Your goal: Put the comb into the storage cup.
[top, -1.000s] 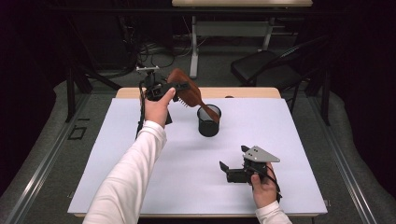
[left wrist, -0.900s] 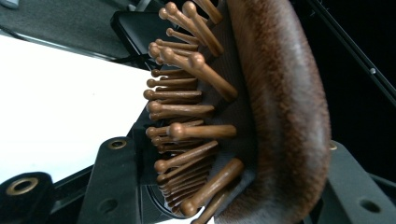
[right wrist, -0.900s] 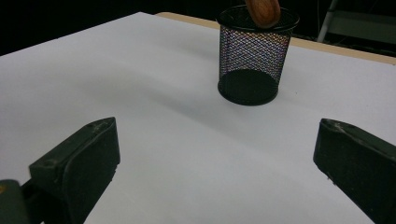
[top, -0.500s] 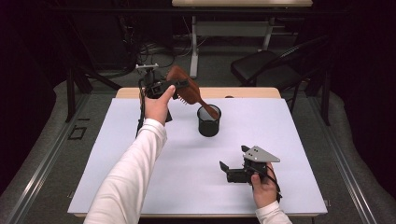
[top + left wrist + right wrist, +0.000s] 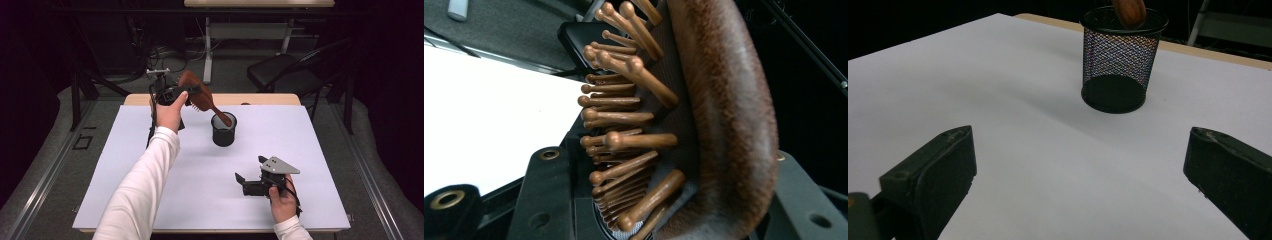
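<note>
Unmarked hairbrush [image 5: 196,94] (wooden) over cup [image 5: 223,130].

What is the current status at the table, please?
Left gripper shut on wooden hairbrush, handle tip at mesh cup rim. Right gripper open, resting on table. Nothing in the way.

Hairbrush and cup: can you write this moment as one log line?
left gripper: shut on hairbrush | handle tip at cup rim | right gripper: open, empty, on table

hairbrush [image 5: 199,95]: brown wood | cup [image 5: 223,131]: black mesh | table cover [image 5: 150,195]: plain white | sleeve [image 5: 145,185]: white
</note>
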`<state>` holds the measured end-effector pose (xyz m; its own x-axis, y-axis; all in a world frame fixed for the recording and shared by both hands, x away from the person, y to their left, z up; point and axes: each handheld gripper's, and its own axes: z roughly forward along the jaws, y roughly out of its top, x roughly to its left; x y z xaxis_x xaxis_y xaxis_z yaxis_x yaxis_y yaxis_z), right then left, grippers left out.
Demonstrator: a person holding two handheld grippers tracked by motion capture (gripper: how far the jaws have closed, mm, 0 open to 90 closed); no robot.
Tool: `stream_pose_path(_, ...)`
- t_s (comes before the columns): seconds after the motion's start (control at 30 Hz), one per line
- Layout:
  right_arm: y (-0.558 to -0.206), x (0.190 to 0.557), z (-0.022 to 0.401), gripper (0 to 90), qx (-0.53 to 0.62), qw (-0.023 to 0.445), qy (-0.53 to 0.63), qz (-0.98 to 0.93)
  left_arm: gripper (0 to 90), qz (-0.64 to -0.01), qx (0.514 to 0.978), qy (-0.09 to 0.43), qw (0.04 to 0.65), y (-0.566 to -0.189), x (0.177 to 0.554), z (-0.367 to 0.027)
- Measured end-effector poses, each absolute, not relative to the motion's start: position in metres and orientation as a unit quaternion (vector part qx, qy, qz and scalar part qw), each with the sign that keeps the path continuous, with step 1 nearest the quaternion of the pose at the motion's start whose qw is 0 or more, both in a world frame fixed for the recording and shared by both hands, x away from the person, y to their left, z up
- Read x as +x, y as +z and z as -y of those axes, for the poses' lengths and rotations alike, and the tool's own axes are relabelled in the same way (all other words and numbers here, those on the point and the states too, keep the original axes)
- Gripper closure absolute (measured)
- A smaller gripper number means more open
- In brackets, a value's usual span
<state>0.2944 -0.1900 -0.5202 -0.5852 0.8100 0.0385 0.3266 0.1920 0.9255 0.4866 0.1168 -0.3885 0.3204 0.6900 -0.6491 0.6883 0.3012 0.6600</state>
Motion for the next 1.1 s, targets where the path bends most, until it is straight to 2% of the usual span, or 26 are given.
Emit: stream_pose_path(1.1, -0.52, 0.294, 0.19, 0.6, 0.387, 0.24, 0.504, -0.734, 49.6, -0.588, 0.603, 0.024, 0.538, -0.4, 0.491, -0.101)
